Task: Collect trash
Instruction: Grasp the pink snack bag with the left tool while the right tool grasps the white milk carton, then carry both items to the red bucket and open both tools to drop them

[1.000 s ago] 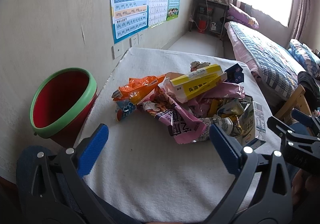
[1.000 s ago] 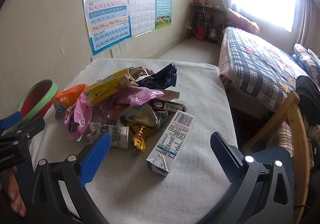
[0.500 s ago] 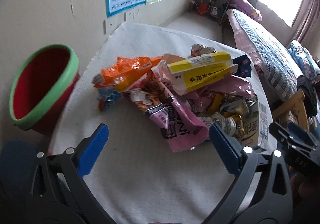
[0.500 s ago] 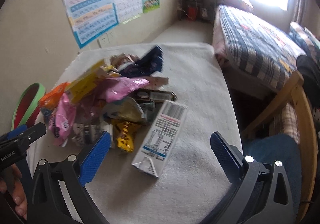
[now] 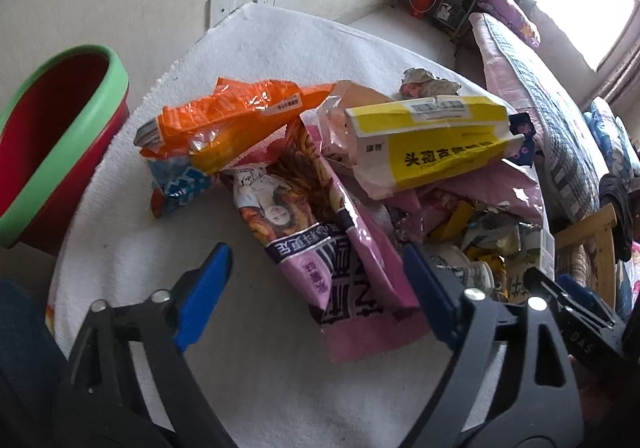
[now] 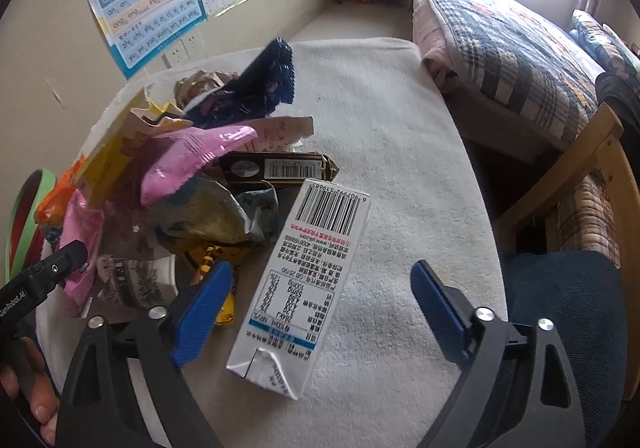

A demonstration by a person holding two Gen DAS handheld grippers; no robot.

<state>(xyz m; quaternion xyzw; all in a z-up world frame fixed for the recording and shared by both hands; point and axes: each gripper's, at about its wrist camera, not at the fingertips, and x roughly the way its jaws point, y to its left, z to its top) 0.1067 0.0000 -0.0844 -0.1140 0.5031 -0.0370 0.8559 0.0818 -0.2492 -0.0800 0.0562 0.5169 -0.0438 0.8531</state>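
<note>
nothing is collected yet, as far as i can see. my left gripper (image 5: 316, 284) has its fingers spread wide and holding nothing, straddling the pink printed snack wrapper (image 5: 348, 272) at the near edge of the heap of crumpled wrappers (image 5: 360, 152) on the white cloth-covered table (image 5: 248, 376). my right gripper (image 6: 320, 300), equally released, frames the white drink carton (image 6: 304, 280). the red bin with a green rim (image 5: 52, 136) stands left of the table; whether it holds anything is hidden.

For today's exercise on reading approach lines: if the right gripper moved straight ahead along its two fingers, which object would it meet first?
Most likely the white rectangular milk carton with the barcode, lying flat on the white towel-covered table between the open fingers of the right gripper. Depth is uncertain through the fisheye.
</note>
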